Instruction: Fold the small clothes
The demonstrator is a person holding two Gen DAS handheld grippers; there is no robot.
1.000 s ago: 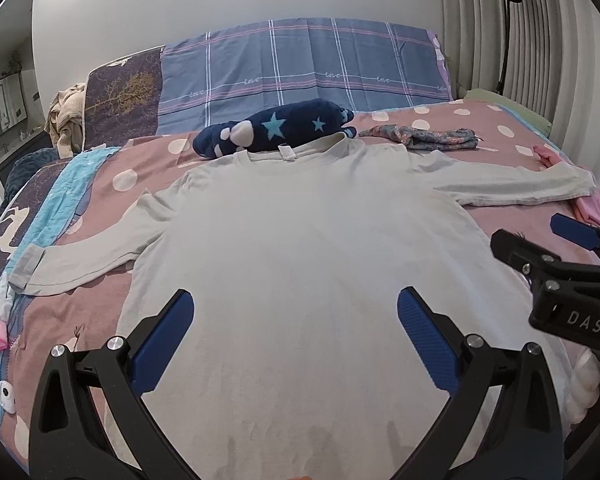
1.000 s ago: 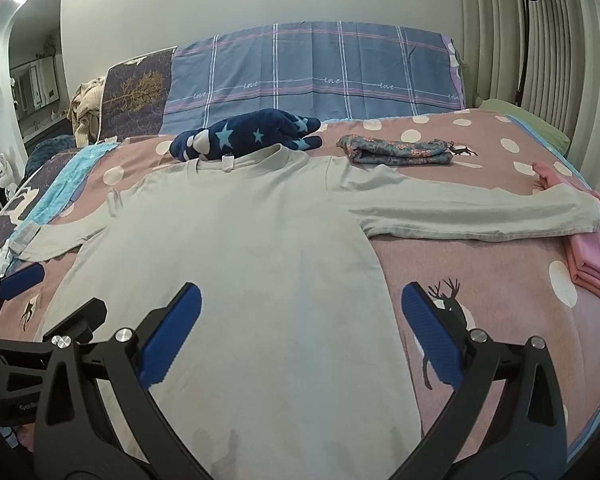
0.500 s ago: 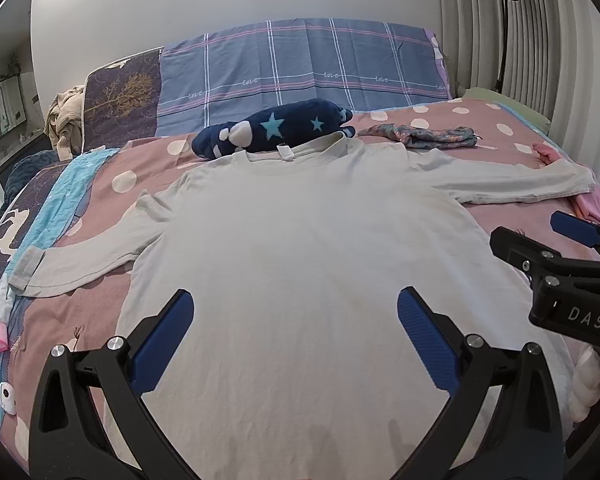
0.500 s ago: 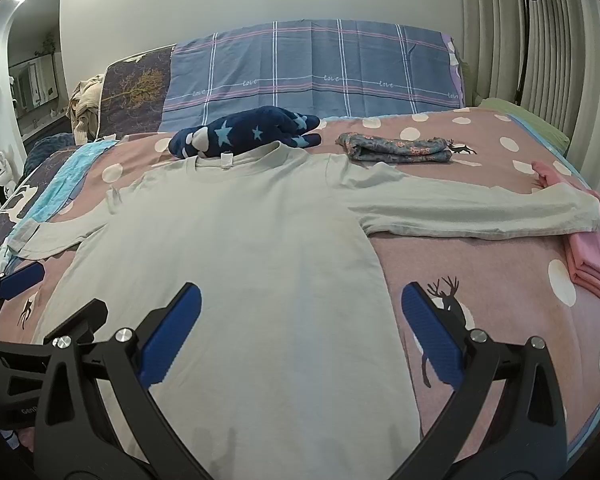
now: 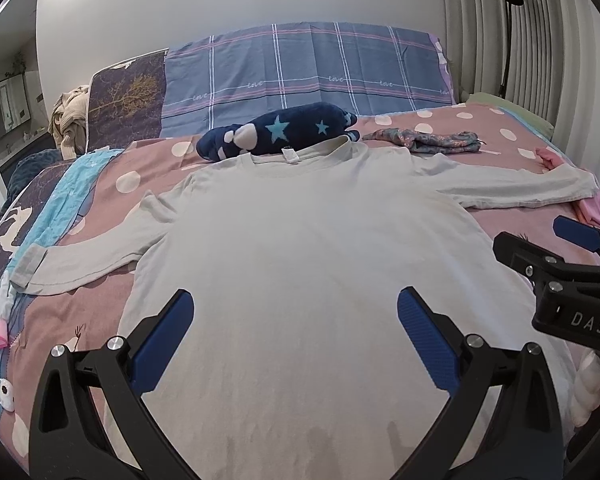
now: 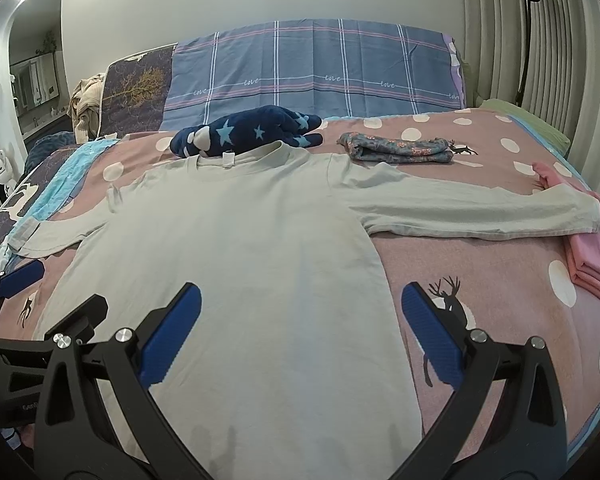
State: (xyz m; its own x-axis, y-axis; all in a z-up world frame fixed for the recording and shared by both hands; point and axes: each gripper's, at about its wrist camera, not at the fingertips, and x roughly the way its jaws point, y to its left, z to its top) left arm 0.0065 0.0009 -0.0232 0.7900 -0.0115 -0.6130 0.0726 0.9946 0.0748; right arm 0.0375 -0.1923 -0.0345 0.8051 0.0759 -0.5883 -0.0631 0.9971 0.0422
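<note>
Looking along both tools, we see a pale grey long-sleeved shirt (image 5: 300,264) spread flat, front down or up we cannot tell, on a bed with a dusty-pink polka-dot cover (image 6: 480,264) printed with black deer. Our left gripper (image 5: 294,336) hangs over the shirt's lower body with its blue-padded fingers spread wide and nothing between them. Our right gripper (image 6: 300,332) is likewise wide apart and empty, poised over the shirt's right-hand hem edge, one pad above cloth and the other above the bed cover.

Each tool shows in the other's view: the black body at the right edge of the left camera carries white letters reading "DAS", with any further letters cut off.

The shirt's collar lies at the far end, a small white tag (image 6: 228,159) at the neck; no writing on it can be read. Just beyond the collar, touching it, sits a navy plush item with pale blue stars (image 6: 252,132). The right sleeve stretches out sideways, its cuff lying on a stack of folded pink clothes (image 6: 592,264). A folded floral garment (image 6: 400,148) lies near the right shoulder. Behind, a blue checked pillow (image 6: 320,68) bears the repeated word "love".
</note>
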